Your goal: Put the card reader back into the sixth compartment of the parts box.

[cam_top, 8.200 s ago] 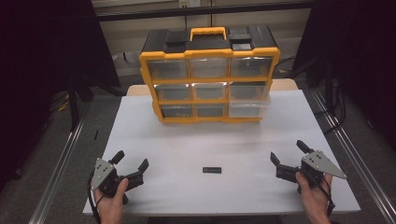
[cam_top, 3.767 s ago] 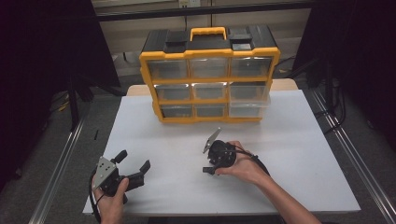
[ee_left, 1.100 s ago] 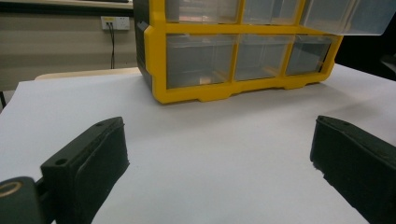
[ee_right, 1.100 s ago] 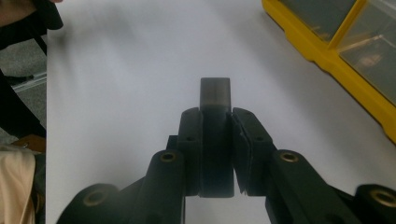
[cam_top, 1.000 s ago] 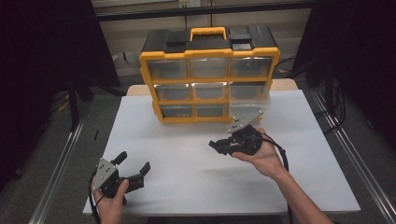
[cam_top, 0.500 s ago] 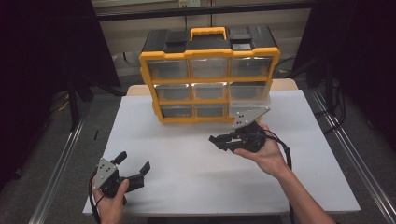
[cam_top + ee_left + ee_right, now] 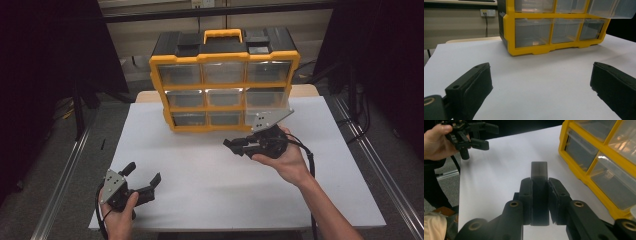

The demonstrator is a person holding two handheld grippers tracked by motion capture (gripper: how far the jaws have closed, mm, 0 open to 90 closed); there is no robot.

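The right hand-held gripper (image 7: 234,145) is clamped on a small black block (image 7: 539,192), which stands upright between the pads with its top poking out beyond them. It hangs above the tabletop (image 7: 215,190), just in front of the lower right drawers of the yellow drawer cabinet (image 7: 225,82) at the far edge. The left hand-held gripper (image 7: 145,181) rests near the near left corner, its jaws wide apart with nothing between them.

The block probably belongs in one of the clear drawers, though all look pushed in or nearly so. To do this well, keep the grip firm and the block level on the approach. Bring the idle left hand-held gripper up to pull a drawer out first, since the right one is full. Release only once the block is over the open compartment, low enough not to bounce.
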